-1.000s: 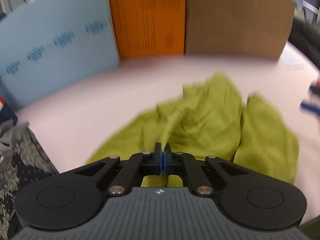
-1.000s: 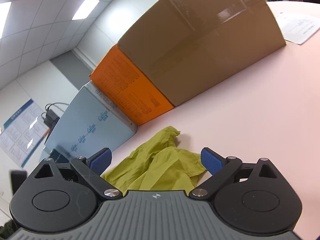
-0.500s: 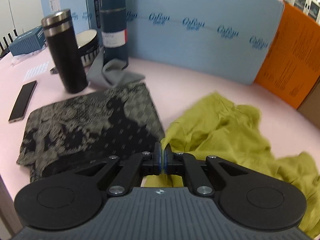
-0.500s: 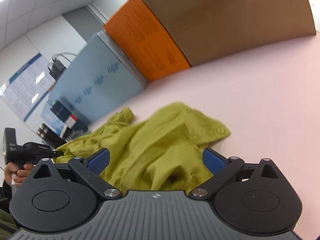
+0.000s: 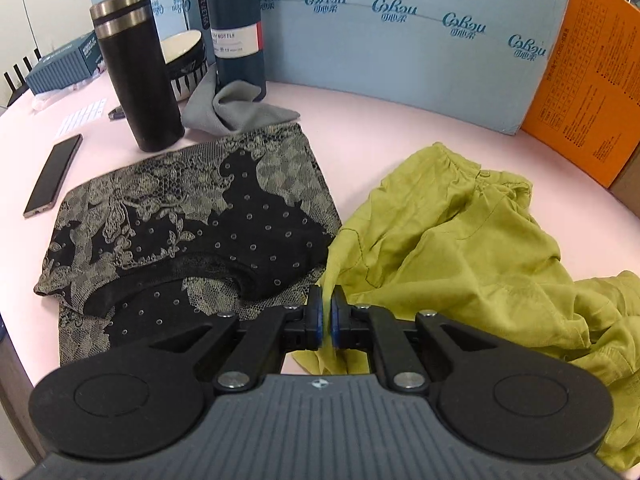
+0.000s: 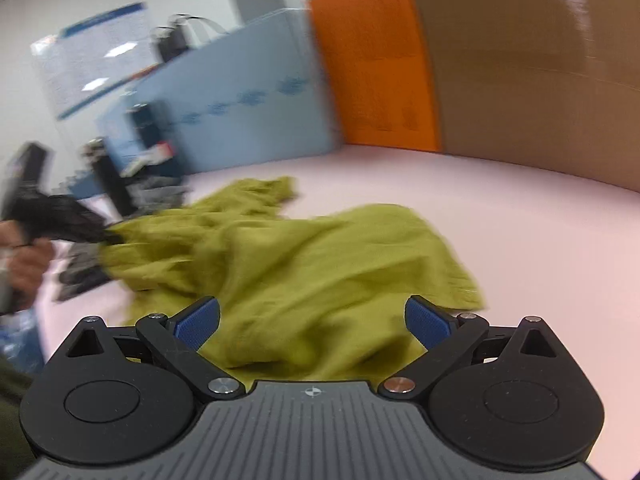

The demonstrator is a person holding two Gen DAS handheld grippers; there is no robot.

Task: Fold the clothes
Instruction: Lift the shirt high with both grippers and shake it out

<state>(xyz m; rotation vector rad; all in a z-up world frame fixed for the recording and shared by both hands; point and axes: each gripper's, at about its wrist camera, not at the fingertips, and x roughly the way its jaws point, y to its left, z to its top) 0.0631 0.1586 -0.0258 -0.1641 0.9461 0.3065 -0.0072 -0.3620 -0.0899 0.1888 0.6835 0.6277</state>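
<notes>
Left hand-held gripper (image 5: 325, 312) pinched tight on green garment (image 5: 460, 240) edge; right hand-held gripper (image 6: 311, 316) wide open above garment, holding nothing; pink tabletop (image 5: 380, 120).

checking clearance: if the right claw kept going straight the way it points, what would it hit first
The green garment: the right claw is open right over it. Depth is blurred, but nothing else shows between.

Olive-green garment (image 5: 460, 240), black lace-patterned garment (image 5: 192, 232), pink table (image 5: 380, 120), blue-padded tool (image 5: 325, 312)
</notes>
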